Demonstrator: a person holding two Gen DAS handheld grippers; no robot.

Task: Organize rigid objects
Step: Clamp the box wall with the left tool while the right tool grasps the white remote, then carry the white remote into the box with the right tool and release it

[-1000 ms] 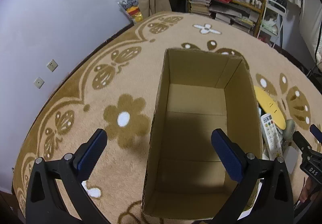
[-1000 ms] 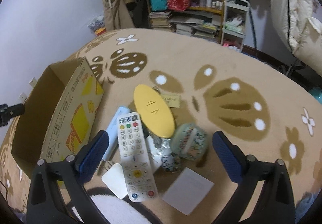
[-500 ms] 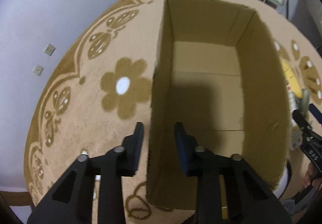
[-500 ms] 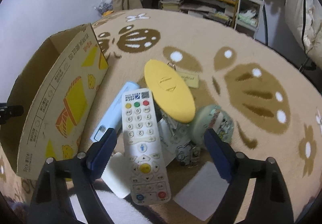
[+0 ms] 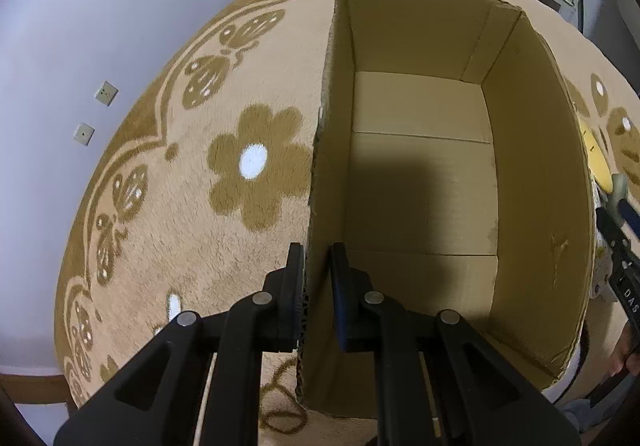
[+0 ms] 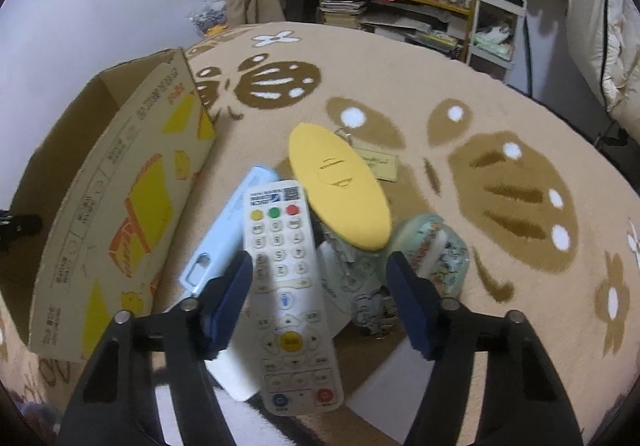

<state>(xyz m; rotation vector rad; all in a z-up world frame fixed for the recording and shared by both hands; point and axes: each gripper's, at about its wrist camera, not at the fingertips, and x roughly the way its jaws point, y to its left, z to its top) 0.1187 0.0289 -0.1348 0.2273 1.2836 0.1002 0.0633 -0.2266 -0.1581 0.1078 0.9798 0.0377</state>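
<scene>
Cardboard wall of the open brown box [image 5: 532,181] sits clamped in left gripper [image 5: 316,286] jaws; right gripper [image 6: 320,286] jaws, just closing, unclenched, straddle the white remote control [image 6: 288,274] — centre it, squeeze its long edges.

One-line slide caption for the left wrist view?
Left hand-held gripper clamped on the near wall of the empty cardboard box standing on patterned carpet.

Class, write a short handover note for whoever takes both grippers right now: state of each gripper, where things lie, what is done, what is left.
Left gripper: shut on the box wall, steadying it.
Right gripper: jaws just closing around the remote, not yet pressing.
Things: yellow case, blue case, round tin and cards lie heaped on the rug beside the box.
Done: nothing boxed.
Left: grip the remote, put it in, then the rest.
</scene>
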